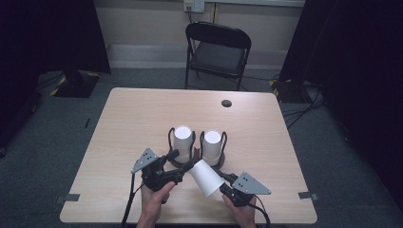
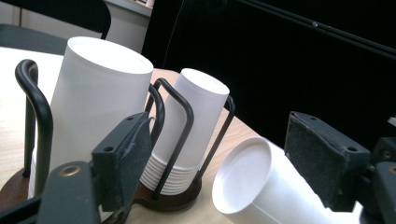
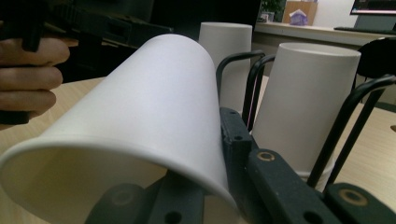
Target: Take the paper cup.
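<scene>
A loose white paper cup (image 1: 205, 176) lies tilted above the table's front edge, its closed base toward my left gripper (image 1: 183, 172). My right gripper (image 1: 227, 183) is shut on the cup's wall at the open rim (image 3: 149, 116). In the left gripper view the cup's base (image 2: 261, 186) sits between the spread jaws, and the left pad stands clear of it. Behind the cup, two stacks of upturned white cups (image 1: 183, 137) (image 1: 212, 142) stand in black wire holders on round dark bases.
The two stacks appear close up in both gripper views (image 2: 98, 102) (image 3: 306, 102). A cable hole (image 1: 226, 103) marks the light wood table (image 1: 142, 114) at the back right. A black folding chair (image 1: 218, 47) stands beyond the far edge. A hand (image 3: 28, 74) grips the left gripper.
</scene>
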The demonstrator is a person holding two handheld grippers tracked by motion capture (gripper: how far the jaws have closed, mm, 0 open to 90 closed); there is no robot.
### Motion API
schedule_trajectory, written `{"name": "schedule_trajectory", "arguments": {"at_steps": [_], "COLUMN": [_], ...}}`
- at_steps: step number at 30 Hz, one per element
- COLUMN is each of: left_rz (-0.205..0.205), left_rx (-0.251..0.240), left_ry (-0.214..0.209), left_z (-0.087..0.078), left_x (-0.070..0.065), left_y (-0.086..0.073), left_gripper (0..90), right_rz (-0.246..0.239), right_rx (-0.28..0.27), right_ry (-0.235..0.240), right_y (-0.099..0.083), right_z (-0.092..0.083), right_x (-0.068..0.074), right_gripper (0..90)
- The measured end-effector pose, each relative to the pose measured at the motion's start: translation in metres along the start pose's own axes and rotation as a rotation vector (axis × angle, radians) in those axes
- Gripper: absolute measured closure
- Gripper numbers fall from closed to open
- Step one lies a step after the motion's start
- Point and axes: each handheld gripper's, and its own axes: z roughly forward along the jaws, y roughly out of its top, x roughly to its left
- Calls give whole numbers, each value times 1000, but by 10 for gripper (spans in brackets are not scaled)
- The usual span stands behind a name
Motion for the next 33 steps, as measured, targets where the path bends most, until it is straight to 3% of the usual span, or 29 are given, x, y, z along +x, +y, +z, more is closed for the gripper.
{"name": "schedule_trajectory", "arguments": {"at_steps": [3, 6, 10, 12, 15, 20, 21, 22, 23, 24, 25, 33], "left_rz": [26, 57, 91, 87, 149, 208, 270, 270, 312, 312, 351, 397], "left_rx": [-4, 1, 10, 15, 24, 42, 58, 58, 71, 71, 85, 123], "left_ry": [-1, 36, 37, 34, 42, 40, 48, 48, 60, 60, 67, 80], "left_z": [-1, -1, -4, -6, -5, -6, -7, -7, -9, -9, -9, -8], "left_x": [0, 2, 3, 5, 7, 8, 5, 5, 2, 2, -1, -4], "left_y": [0, -2, -4, -5, -9, -14, -13, -13, -12, -12, -12, -16], "left_gripper": [216, 209, 182, 158, 157, 157, 157, 156, 156, 157, 158, 161], "right_rz": [4, 27, 37, 40, 44, 47, 48, 48, 51, 51, 56, 83], "right_rx": [25, 62, 84, 102, 125, 156, 166, 166, 167, 167, 175, 221], "right_ry": [0, -4, -4, -3, -3, -7, -13, -13, -18, -18, -23, -8], "right_y": [0, -1, -2, -2, -2, -2, -2, -2, -2, -2, -2, -3], "right_z": [0, 2, 3, 3, 4, 5, 6, 6, 5, 5, 5, 5], "right_x": [-1, -4, -5, -6, -7, -9, -10, -10, -11, -11, -11, -13], "right_gripper": [874, 874, 875, 875, 874, 875, 874, 874, 874, 874, 875, 874]}}
